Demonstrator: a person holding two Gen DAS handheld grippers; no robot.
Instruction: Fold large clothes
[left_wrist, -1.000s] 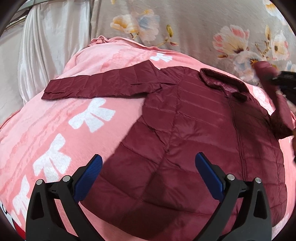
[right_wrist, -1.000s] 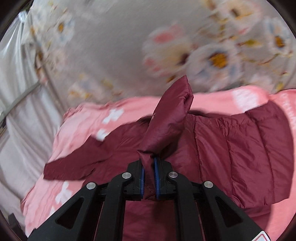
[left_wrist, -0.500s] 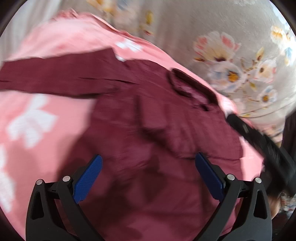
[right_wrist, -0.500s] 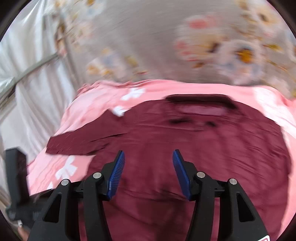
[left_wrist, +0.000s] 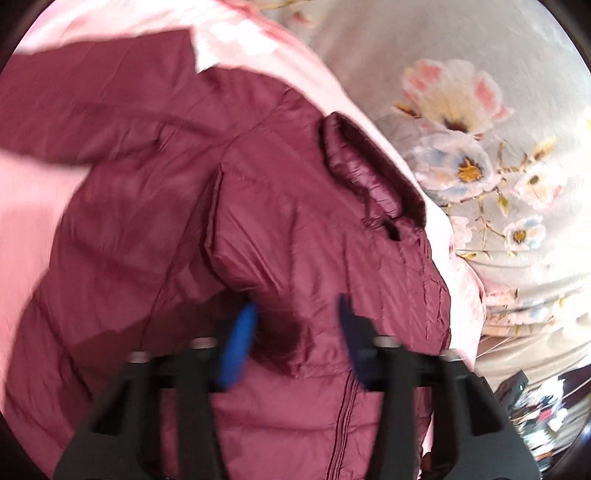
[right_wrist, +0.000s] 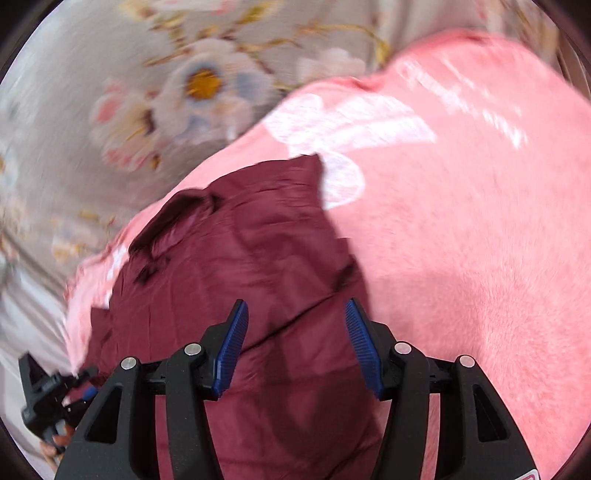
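Maroon quilted puffer jacket (left_wrist: 280, 229): lies front-up on a pink fleece blanket (right_wrist: 461, 229) over the bed. Likely light, soft, slippery-shelled; best pinched at a cuff, hem or collar (left_wrist: 365, 166) edge. Left tongs (left_wrist: 295, 332): part-open, empty, above the chest. Right tongs (right_wrist: 295, 336): part-open, empty. Floral sheet (left_wrist: 480, 110) beyond.
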